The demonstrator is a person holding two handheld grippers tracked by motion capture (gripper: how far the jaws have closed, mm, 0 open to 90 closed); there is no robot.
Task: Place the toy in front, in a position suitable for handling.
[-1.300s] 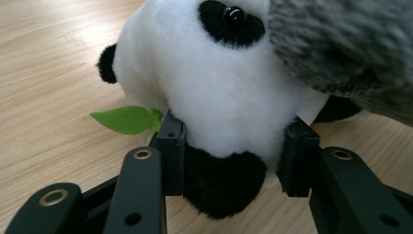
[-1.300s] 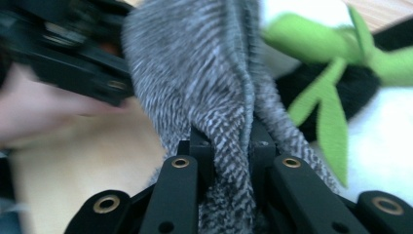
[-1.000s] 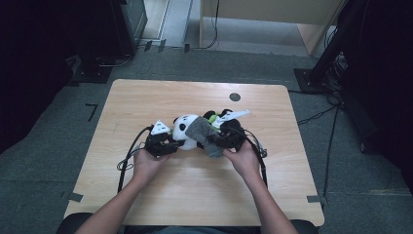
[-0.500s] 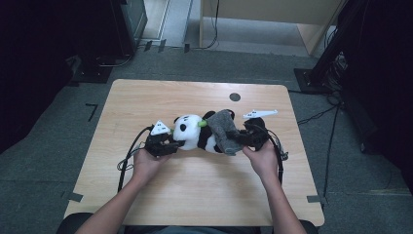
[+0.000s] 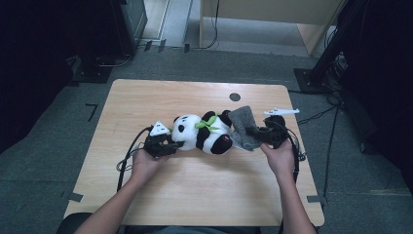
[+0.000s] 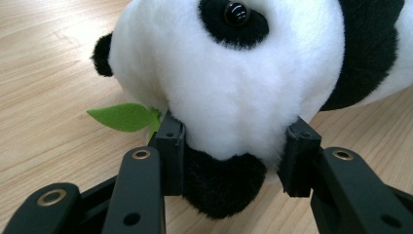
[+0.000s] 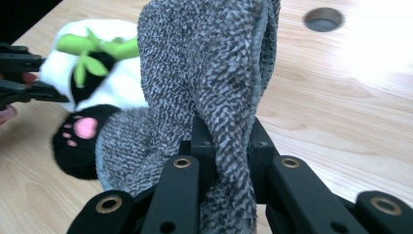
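I've got the panda toy (image 5: 203,132) lying on its side near the middle of the surface (image 5: 146,100), head toward my left tongs (image 5: 168,146). Those left tongs sit around the panda's head with the pads against the white plush; the jaws have just been opening a little, the head between them. At the panda's feet end, my right tongs (image 5: 249,130) are clamped tight on a fold of the grey knitted sock (image 5: 242,126), which touches the panda's black foot. A green felt leaf (image 6: 124,116) pokes out beside the panda's head.
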